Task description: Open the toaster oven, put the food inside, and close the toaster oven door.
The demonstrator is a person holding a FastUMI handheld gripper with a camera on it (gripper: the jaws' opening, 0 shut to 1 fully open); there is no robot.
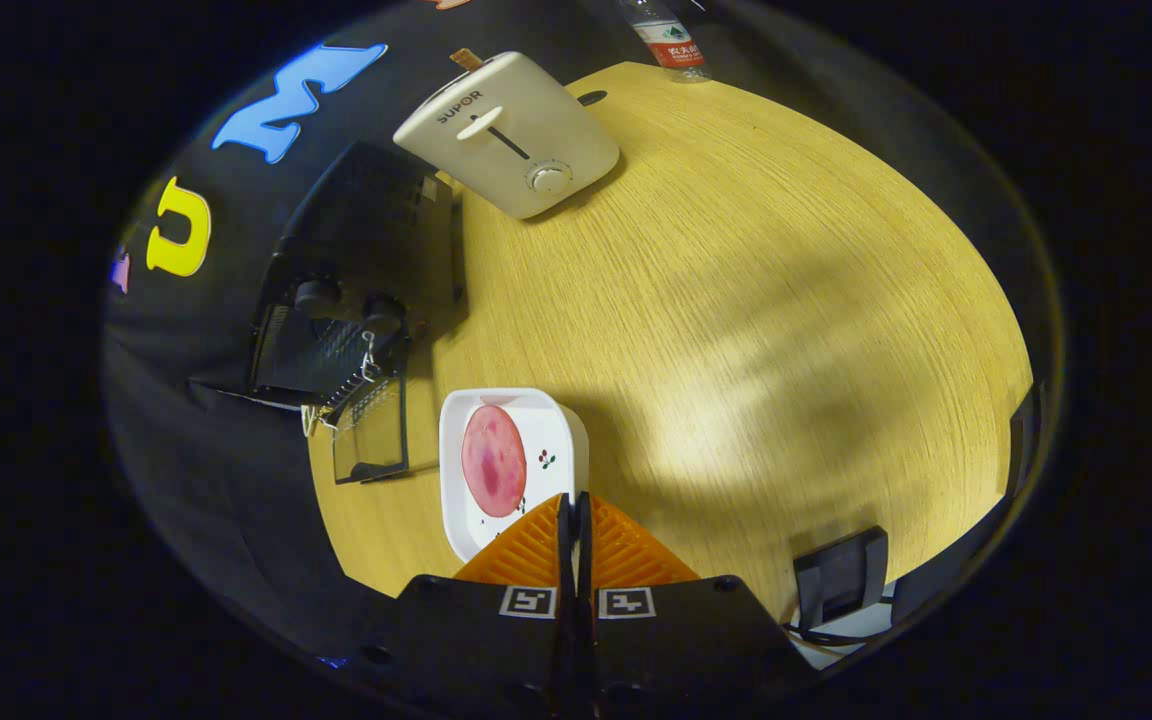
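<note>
Wooden tabletop [736,300] carries all items. At its left edge, the toaster oven [356,270] is seen with door lowered. Beside it, the food slice [493,460] is seen on the plate [556,425], long axis along the closed, empty gripper [574,515], just ahead-left of the fingertips.

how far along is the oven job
Done: the oven door already hangs open. In hand: nothing; the gripper is shut and empty, its fingertips over the near edge of the plate. Left: the ham slice lies on the plate, so it has to go into the oven, then the door gets shut.
</note>
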